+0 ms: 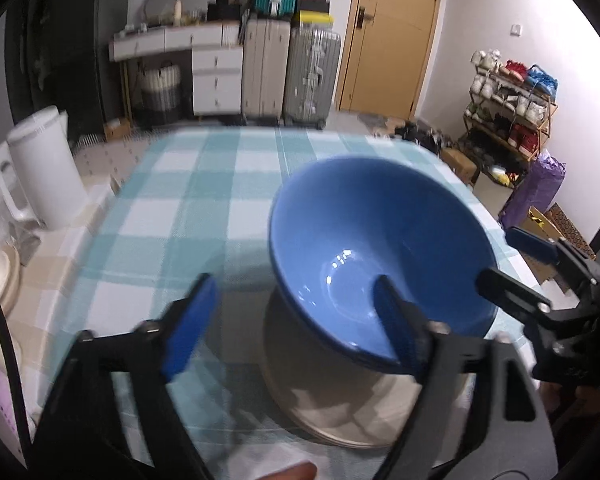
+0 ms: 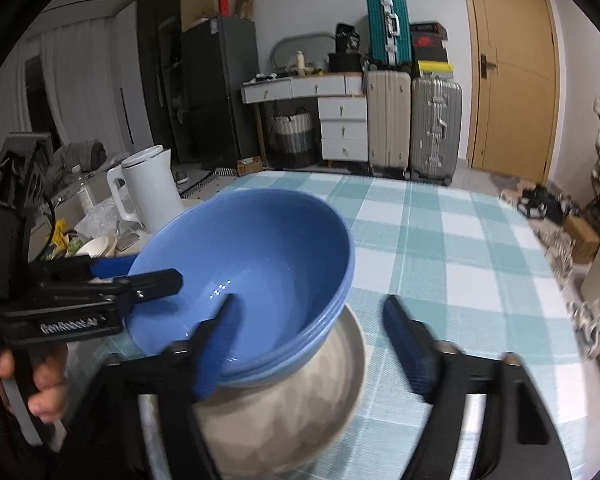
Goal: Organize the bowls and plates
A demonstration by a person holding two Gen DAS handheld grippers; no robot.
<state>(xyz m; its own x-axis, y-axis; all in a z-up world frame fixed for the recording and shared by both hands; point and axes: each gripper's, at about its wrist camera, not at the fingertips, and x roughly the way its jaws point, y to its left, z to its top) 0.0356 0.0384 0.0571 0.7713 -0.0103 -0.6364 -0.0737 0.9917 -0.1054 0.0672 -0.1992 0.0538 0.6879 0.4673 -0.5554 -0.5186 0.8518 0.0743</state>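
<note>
A stack of blue bowls (image 1: 372, 248) sits tilted on a stack of beige plates (image 1: 332, 408) on the checked tablecloth. My left gripper (image 1: 296, 324) is open; its right finger reaches inside the top bowl, its left finger hangs over the cloth. My right gripper (image 2: 308, 344) is open; its left finger is inside the bowls (image 2: 252, 264), its right finger outside over the plates (image 2: 300, 412). In the left wrist view the right gripper (image 1: 516, 264) straddles the bowl's right rim. In the right wrist view the left gripper (image 2: 148, 276) straddles the bowl's left rim.
A white electric kettle (image 1: 44, 168) stands at the table's left edge beside clutter (image 2: 80, 240). The checked tablecloth (image 2: 440, 248) stretches behind and right of the stack. Suitcases (image 2: 412, 124), a white drawer unit and a wooden door lie beyond the table.
</note>
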